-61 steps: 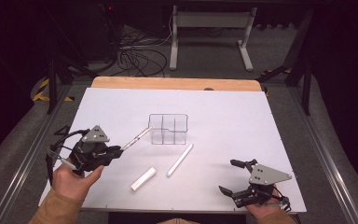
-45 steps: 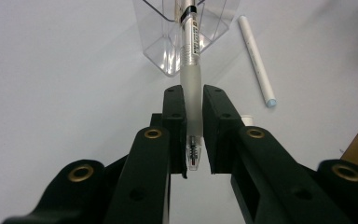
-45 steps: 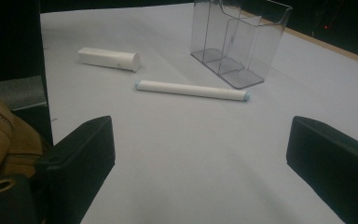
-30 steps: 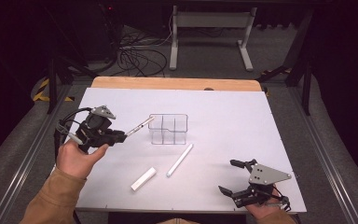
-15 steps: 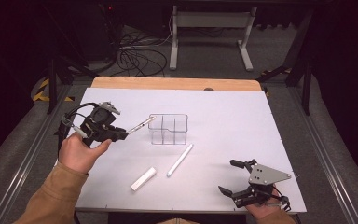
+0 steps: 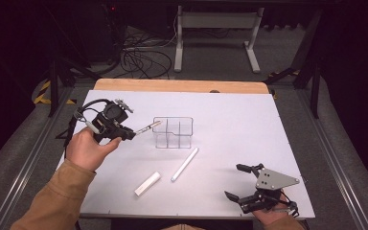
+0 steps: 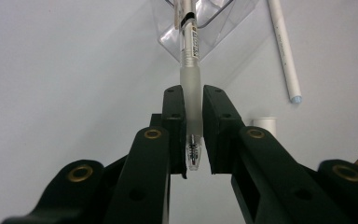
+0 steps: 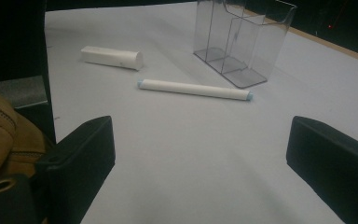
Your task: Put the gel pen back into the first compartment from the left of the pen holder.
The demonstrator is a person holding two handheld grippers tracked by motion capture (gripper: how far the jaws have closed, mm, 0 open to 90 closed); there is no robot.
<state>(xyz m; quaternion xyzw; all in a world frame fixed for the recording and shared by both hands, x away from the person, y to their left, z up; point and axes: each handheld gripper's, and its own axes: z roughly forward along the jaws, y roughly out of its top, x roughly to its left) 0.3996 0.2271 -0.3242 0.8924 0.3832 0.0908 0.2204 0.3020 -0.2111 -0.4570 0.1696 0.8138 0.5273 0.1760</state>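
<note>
My left gripper (image 6: 130, 134) is held above the table's left side, shut on a clear pen (image 6: 148, 127) whose free end reaches the upper left corner of the clear divided organizer (image 6: 173, 132). In the left gripper view the pen (image 7: 189, 60) runs up between the jaws toward the organizer (image 7: 214, 28). A long white marker (image 6: 185, 164) and a short white tube (image 6: 147, 183) lie on the white tabletop in front of the organizer. My right gripper (image 6: 235, 182) rests open at the front right, nothing between its jaws; its view shows the marker (image 8: 195, 89), the tube (image 8: 112, 57) and the organizer (image 8: 242, 42).
The white tabletop (image 6: 249, 124) has a wooden strip along its far edge (image 6: 182, 86). Cables (image 6: 141, 60) and a desk frame (image 6: 215, 28) stand on the dark floor beyond. A tan sleeve (image 6: 57, 201) comes in at the bottom left.
My left gripper has lifted from the front left and moved away from me and rightward with the pen, bringing the pen's end to the organizer. The right gripper has stayed put.
</note>
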